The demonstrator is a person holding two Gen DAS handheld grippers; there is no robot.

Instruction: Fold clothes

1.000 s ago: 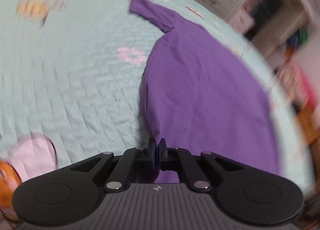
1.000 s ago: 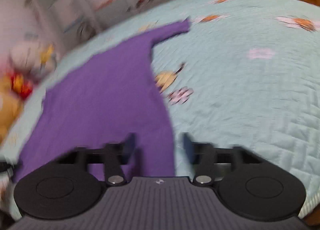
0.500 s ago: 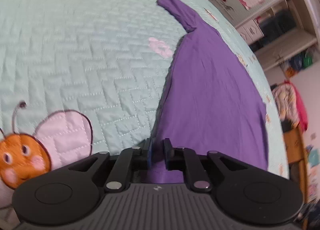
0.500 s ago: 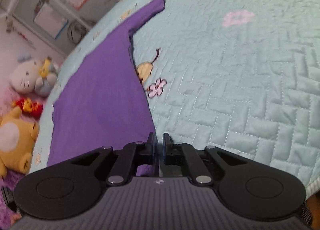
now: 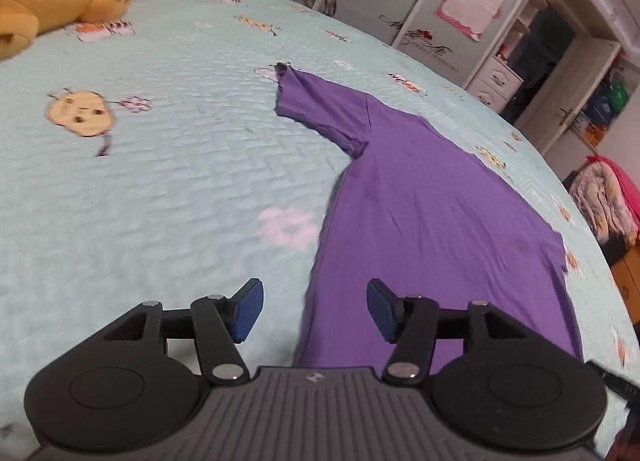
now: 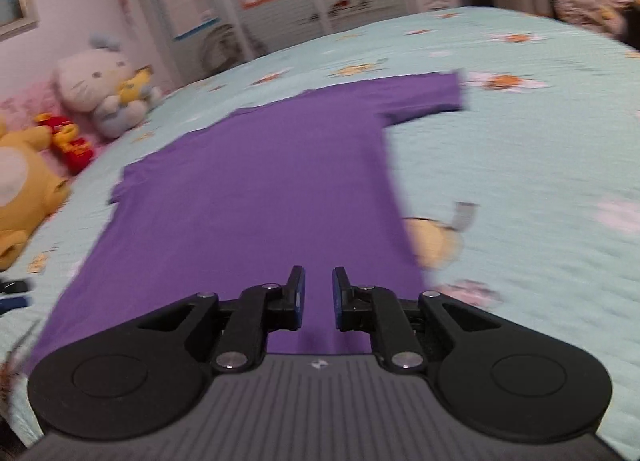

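The left gripper (image 5: 315, 307) is opening wide over the shirt's (image 5: 432, 221) near edge, with nothing pinched between its blue pads. The right gripper (image 6: 319, 297) is opening a little above the shirt's bottom edge, holding nothing. The purple shirt lies flat on the bed (image 5: 160, 189), sleeves out, with lots of bare quilt beside it and toys (image 6: 104, 89) far behind.

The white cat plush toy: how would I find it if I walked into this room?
Start at the big bed with the pale green quilted cover, where a purple short-sleeved T-shirt lies flat. Look along the edge beside the pink wall, where soft toys sit in a row. The white cat plush toy hugs a small yellow doll, unlike the large yellow bear and small red toy beside it.
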